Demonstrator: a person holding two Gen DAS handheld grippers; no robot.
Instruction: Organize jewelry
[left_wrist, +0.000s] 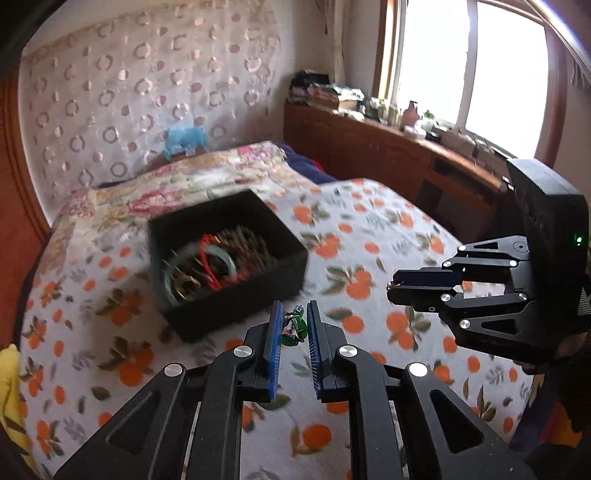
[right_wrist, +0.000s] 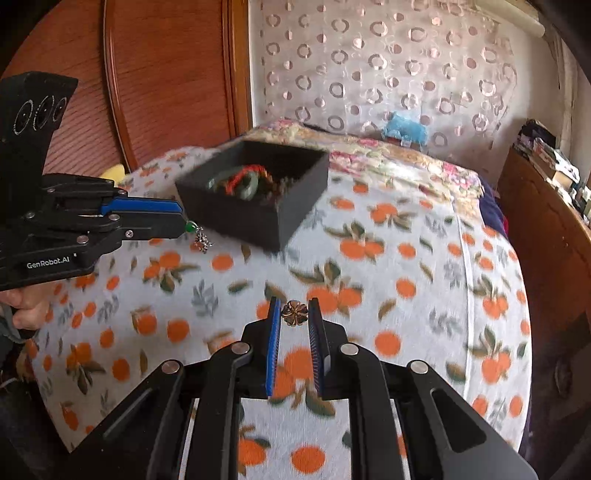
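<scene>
A black open box (left_wrist: 229, 258) holding several bangles and red cords sits on the orange-print bed cover; it also shows in the right wrist view (right_wrist: 255, 192). My left gripper (left_wrist: 293, 314) is shut on a green-bead pendant (left_wrist: 295, 326) with a silver charm, held above the cover near the box's front corner; the gripper (right_wrist: 181, 221) and pendant (right_wrist: 197, 236) also show in the right wrist view. My right gripper (right_wrist: 294, 312) is shut on a gold flower brooch (right_wrist: 294, 314), in front of the box. In the left wrist view the right gripper (left_wrist: 391, 291) is at the right.
The bed cover (right_wrist: 369, 295) spreads all round. A wooden headboard (right_wrist: 166, 74) and patterned curtain (right_wrist: 369, 66) stand behind the box. A cluttered wooden shelf (left_wrist: 388, 140) runs under the window at right. A yellow item (left_wrist: 9, 391) lies at the bed's left edge.
</scene>
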